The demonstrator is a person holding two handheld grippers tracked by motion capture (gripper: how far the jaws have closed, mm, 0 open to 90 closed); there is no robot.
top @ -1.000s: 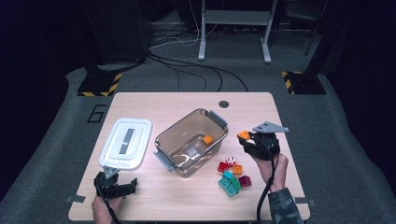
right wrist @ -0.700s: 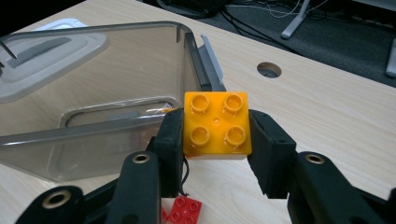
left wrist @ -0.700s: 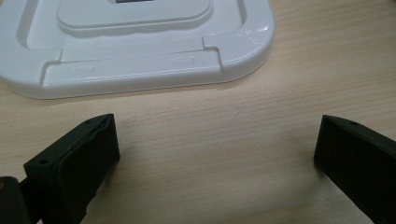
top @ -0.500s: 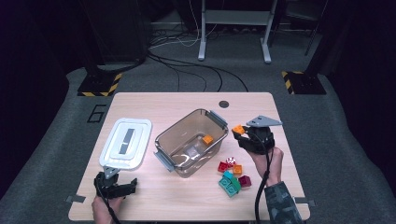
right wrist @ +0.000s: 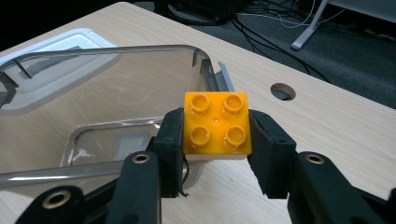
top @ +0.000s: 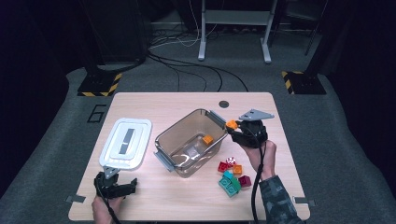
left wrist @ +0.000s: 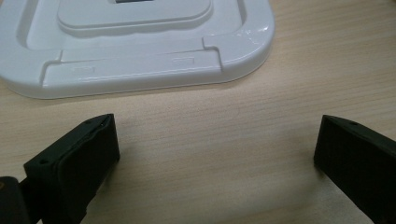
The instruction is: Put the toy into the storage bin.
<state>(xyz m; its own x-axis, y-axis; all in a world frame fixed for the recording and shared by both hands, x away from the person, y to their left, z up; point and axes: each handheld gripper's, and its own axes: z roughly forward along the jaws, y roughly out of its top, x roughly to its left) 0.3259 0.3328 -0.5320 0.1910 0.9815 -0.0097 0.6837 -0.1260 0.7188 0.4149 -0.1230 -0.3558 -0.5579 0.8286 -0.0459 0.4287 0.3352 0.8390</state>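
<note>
Where right claw (right wrist: 215, 154) grips orange brick (right wrist: 216, 122): bin rim (right wrist: 140, 49) just beside, perhaps underneath.

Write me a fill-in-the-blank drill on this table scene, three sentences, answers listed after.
1. The right gripper is shut on a yellow-orange brick with ____ studs on top.
2. The white lid lies on the table beside the clear container, in front of the left gripper, whose jaws stand ____.
3. One ____ brick already lies inside the clear container.

Missing words: four; open; orange
</note>
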